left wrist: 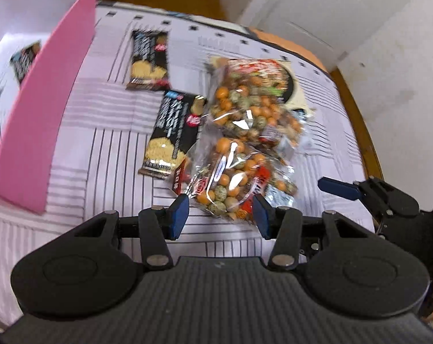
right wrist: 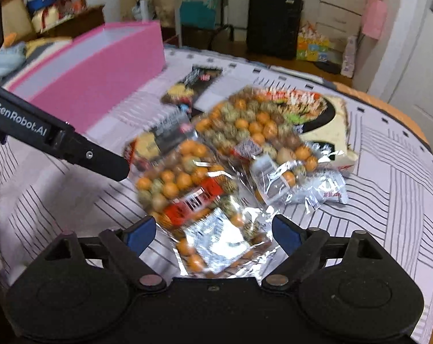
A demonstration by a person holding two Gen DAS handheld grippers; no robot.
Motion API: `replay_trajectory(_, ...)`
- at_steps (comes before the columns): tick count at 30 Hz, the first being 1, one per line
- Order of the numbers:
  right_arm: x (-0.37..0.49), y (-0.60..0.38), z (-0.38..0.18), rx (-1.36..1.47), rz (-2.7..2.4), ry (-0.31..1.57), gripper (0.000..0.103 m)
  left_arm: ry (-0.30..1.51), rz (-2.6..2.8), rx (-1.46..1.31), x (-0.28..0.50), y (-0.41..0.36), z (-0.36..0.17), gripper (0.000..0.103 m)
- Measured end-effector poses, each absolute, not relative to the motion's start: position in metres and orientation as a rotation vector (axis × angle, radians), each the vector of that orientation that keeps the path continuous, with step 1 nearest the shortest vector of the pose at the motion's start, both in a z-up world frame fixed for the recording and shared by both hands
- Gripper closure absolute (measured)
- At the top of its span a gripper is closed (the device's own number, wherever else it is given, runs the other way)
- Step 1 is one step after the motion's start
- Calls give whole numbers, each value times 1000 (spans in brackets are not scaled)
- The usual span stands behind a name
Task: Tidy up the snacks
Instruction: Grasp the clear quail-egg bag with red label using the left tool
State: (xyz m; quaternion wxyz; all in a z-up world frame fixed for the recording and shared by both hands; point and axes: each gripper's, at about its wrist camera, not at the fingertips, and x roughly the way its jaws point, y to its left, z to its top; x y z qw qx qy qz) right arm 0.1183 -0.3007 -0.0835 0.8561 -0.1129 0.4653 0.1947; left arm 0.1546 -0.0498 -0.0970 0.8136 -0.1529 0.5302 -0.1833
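Both the left gripper (left wrist: pixel 219 213) and right gripper (right wrist: pixel 213 233) stand open and empty around one crinkly clear bag of orange and green coated nuts (left wrist: pixel 233 177); closing together risks tearing it

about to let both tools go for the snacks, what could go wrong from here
1. Both tools aim at the same near nut bag: the right tool straddles it with its jaws open, and the left tool is at its other end. They may collide or tug it apart.
2. The near bag overlaps the far nut bag and a cracker pack, so lifting it could drag those along.
3. The bag's crinkled foil edge could slip from the pads.
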Motion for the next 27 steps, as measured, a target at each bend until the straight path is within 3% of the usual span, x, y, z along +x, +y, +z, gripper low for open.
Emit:
replay_trajectory(11, 139, -309, -110, -261, 442, 1024, 6, 1194, -327, -427, 151, -56, -156, 56)
replay_trajectory(15, 149, -315, -117, -211, 480, 1060, 0, 1154, -335, -456, 147, -57, -159, 56)
replay_trajectory(27, 108, -288, -116, -263, 601, 1128, 1, 1154, -405, -530, 144, -57, -164, 58)
